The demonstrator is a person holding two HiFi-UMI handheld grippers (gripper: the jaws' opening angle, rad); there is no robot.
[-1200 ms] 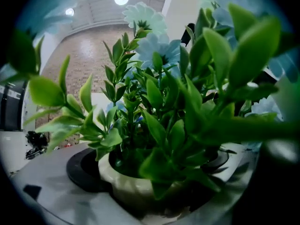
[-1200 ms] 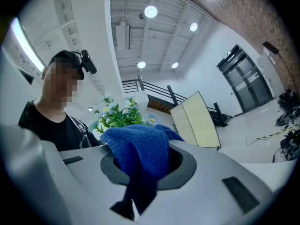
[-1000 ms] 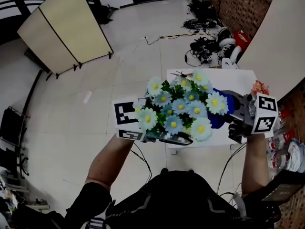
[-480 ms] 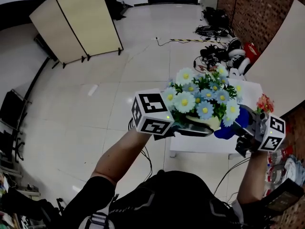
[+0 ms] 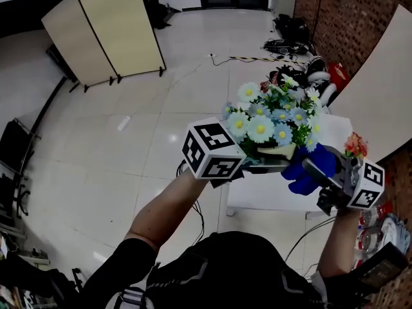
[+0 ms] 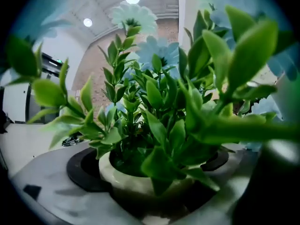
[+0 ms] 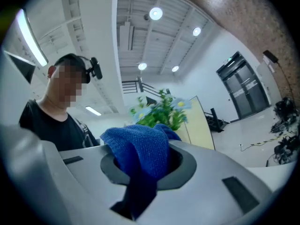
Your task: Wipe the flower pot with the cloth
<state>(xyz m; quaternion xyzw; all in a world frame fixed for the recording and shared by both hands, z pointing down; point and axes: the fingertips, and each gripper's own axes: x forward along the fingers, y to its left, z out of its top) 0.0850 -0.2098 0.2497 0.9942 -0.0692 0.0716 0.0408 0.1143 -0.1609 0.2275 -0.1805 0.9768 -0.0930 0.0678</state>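
Observation:
A cream flower pot (image 5: pixel 278 152) with blue and white daisies (image 5: pixel 273 118) is held up in the air over the white table (image 5: pixel 270 195). My left gripper (image 5: pixel 261 166) is shut on the pot's rim; in the left gripper view the pot (image 6: pixel 136 179) sits between the jaws with green leaves (image 6: pixel 159 121) filling the picture. My right gripper (image 5: pixel 313 167) is shut on a blue cloth (image 5: pixel 308 169), which is close against the pot's right side. In the right gripper view the cloth (image 7: pixel 140 146) bulges out of the jaws and the flowers (image 7: pixel 161 109) show behind it.
A small bunch of red flowers (image 5: pixel 355 144) stands at the table's right edge. A folding screen (image 5: pixel 109 28) stands at the far left. Cables and gear (image 5: pixel 290 44) lie on the floor by the brick wall (image 5: pixel 335 11). The person (image 7: pixel 51 111) shows in the right gripper view.
Both grippers have shifted right and slightly up in the head view with the pot and cloth. The left marker cube now sits nearer the centre; the cloth stays by the pot's right side.

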